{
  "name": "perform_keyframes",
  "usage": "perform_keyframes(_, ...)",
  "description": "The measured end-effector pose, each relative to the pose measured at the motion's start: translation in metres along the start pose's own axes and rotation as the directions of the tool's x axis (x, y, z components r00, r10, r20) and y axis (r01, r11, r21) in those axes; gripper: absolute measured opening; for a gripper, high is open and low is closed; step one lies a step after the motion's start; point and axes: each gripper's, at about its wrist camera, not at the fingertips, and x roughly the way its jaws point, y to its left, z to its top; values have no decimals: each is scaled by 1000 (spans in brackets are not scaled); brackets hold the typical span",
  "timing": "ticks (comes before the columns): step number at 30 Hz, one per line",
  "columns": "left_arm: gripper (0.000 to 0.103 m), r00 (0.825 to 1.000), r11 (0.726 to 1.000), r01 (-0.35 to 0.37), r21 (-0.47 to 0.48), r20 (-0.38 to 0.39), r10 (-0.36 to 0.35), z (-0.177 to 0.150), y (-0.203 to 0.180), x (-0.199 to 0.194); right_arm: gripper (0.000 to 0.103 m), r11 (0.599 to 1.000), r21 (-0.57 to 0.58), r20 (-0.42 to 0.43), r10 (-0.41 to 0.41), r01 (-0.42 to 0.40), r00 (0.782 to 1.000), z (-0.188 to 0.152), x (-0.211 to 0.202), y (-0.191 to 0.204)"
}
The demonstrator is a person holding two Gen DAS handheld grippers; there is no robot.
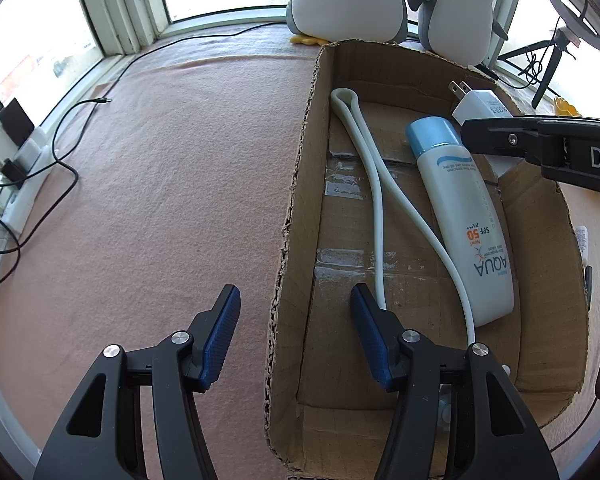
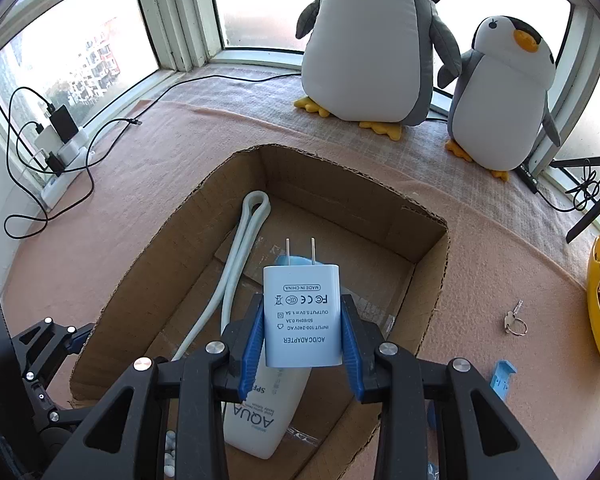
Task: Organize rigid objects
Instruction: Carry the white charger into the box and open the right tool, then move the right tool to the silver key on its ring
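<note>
My right gripper (image 2: pixel 302 334) is shut on a white AC/DC adapter (image 2: pixel 302 314), prongs pointing away, held above the open cardboard box (image 2: pixel 428 280). In the left wrist view the adapter (image 1: pixel 480 106) hangs over the box's far right part. In the box (image 1: pixel 296 200) lie a white sunscreen bottle (image 1: pixel 464 216) with a blue cap and a long pale looped strap (image 1: pixel 374 184). The bottle (image 2: pixel 260 420) and the strap (image 2: pixel 244 240) also show in the right wrist view. My left gripper (image 1: pixel 296 332) is open and empty, straddling the box's left wall.
Two plush penguins (image 2: pixel 364 52) stand behind the box by the window. Chargers and black cables (image 2: pixel 60 136) lie at the left. A small key on a ring (image 2: pixel 514 322), a blue clip (image 2: pixel 502 378) and a yellow bowl (image 2: pixel 596 304) lie right of the box on the pink cloth.
</note>
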Motion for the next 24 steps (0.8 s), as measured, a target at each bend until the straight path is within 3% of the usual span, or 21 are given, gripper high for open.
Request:
perform_keyframes(3, 57, 1000, 1000, 1, -1, 0, -1, 0, 0, 0, 35, 1000, -3, 13, -3, 4, 1000, 0, -2, 2)
perform_keyframes(6, 57, 1000, 1000, 0, 0, 1, 0, 0, -1, 0, 52, 1000, -4, 27, 0, 0, 1000, 0, -6, 3)
perform_keyframes(7, 57, 1000, 1000, 2, 0, 2, -2, 0, -1, 0, 54, 1000, -6, 37, -2, 3, 999, 0, -7, 4)
perform_keyframes(17, 57, 1000, 1000, 1, 3, 2, -1, 0, 1, 0, 54, 1000, -16, 50, 6, -5, 999, 1, -13, 6)
perform_keyframes(24, 57, 1000, 1000, 2, 3, 2, -2, 0, 1, 0, 53, 996, 72, 85, 54, -60, 995, -2, -31, -15)
